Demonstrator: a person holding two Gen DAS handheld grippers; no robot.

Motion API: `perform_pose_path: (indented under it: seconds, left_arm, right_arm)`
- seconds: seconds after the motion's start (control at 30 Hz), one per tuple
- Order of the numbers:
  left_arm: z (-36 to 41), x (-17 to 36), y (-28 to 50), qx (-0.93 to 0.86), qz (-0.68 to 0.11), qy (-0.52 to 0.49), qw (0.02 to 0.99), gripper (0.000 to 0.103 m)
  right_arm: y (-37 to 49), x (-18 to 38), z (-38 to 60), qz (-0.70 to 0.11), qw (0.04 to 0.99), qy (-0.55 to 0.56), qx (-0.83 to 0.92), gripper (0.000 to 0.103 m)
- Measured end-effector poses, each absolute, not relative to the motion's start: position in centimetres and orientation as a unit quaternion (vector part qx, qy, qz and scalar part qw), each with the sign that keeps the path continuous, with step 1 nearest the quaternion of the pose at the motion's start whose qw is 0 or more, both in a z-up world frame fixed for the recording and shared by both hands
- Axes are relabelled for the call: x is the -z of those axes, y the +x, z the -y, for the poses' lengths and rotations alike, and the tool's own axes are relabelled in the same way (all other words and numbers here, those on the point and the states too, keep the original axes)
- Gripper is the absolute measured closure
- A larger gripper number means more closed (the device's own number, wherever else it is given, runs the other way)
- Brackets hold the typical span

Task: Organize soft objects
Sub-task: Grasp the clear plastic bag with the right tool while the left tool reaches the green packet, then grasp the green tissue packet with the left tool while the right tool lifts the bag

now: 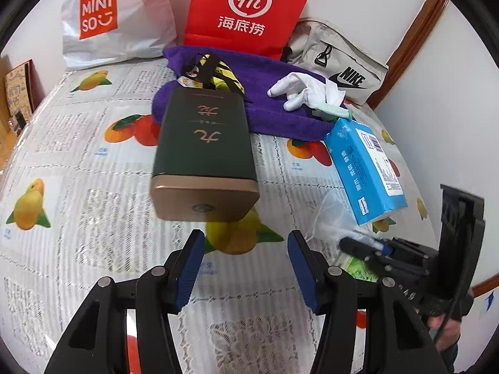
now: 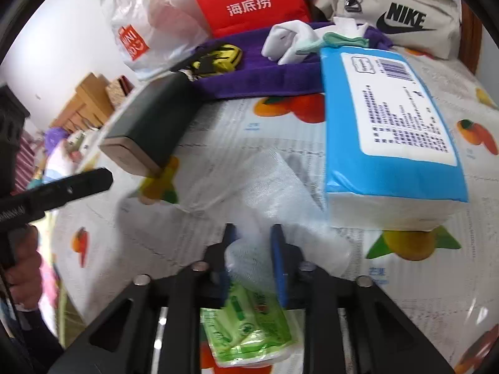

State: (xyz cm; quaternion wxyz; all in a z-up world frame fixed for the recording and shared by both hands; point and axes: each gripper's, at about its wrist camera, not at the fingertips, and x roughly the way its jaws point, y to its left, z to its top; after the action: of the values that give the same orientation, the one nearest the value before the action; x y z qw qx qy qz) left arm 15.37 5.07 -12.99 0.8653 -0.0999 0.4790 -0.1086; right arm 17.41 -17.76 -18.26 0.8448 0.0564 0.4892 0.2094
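My right gripper is shut on a crumpled clear bubble-wrap bag lying on the fruit-print tablecloth. A green tissue packet lies under its fingers. A blue tissue pack rests just beyond, to the right. In the left wrist view my left gripper stands open with nothing between its blue pads, just short of a dark green tin. Behind the tin, a purple towel carries a white glove and a yellow-black item. The right gripper shows at the lower right there.
A white Miniso bag, a red paper bag and a beige Nike bag line the wall at the back. A hand holds the left gripper at the left of the right wrist view. The table edge curves off left.
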Motion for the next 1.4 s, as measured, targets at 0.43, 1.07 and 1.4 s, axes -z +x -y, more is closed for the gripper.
perform_pose_path:
  seconds: [0.43,1.07,1.4]
  left_arm:
    - [-4.8,12.9,12.4,0.11,-0.475,-0.092,0.868,0.05]
    - [6.0,15.2,11.3,0.256,-0.481,-0.018,0.839,0.027]
    - [10.2,17.6,11.5,0.22,-0.482,0.114,0.84,0.017]
  right_arm:
    - [15.6,14.5,17.3,-0.421,0.865,0.083,-0.26,0.097]
    - [7.7,14.3,28.2,-0.39,0.907,0.07,-0.144,0.097]
    - [7.8,16.7,29.5,-0.407,0.899,0.08,-0.139,0.097]
